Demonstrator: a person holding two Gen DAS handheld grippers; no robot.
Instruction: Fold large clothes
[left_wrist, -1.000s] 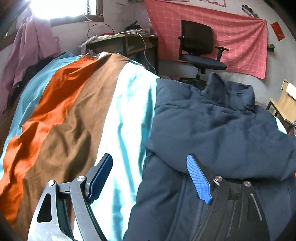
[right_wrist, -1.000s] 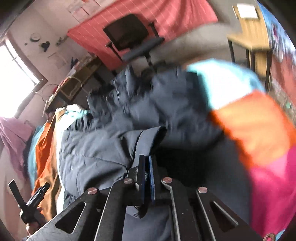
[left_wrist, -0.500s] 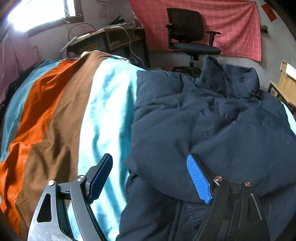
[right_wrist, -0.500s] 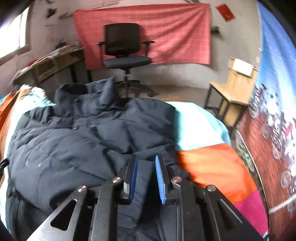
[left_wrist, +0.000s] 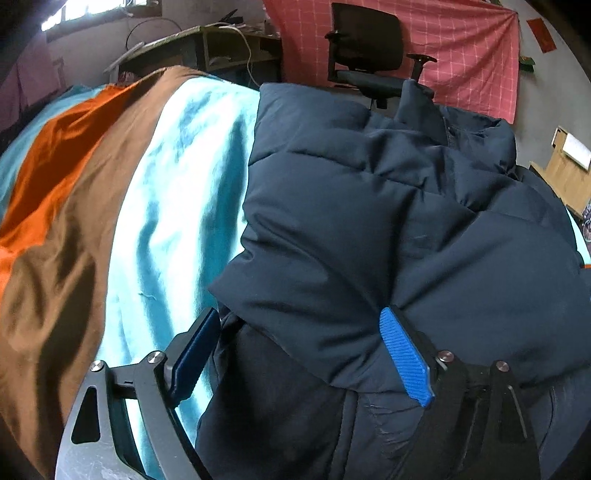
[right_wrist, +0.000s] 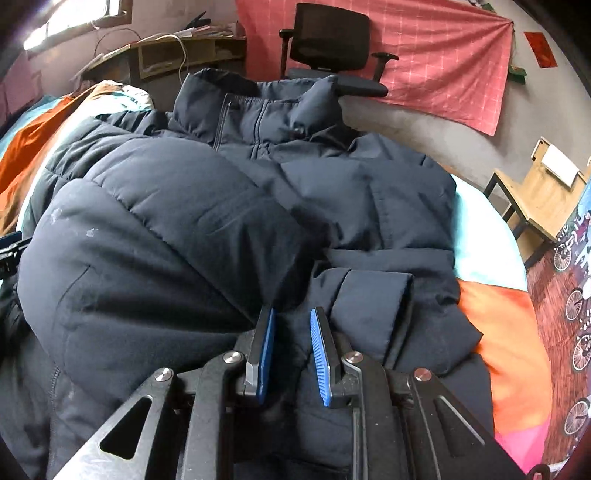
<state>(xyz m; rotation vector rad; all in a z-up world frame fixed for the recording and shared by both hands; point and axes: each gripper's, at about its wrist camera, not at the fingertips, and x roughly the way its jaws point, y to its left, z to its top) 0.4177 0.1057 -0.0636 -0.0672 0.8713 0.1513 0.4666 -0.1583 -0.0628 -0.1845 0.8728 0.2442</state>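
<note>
We see the dark puffer jacket (right_wrist: 258, 206) lying on the bed (left_wrist: 166, 192), collar far from us. Our left tongs (left_wrist: 306, 354) have just been opening, straddling its folded sleeve; our right tongs (right_wrist: 291, 350) gape narrowly over loose fabric, gripping nothing.

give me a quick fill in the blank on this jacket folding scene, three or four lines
1. The puffer jacket is coloured dark ____.
2. Behind the bed, an office chair stands before a hanging ____ cloth.
3. The jacket's collar points toward the ____.
4. The fingers of the left tool have ____ pads.

Missing words: navy; red; chair; blue
</note>
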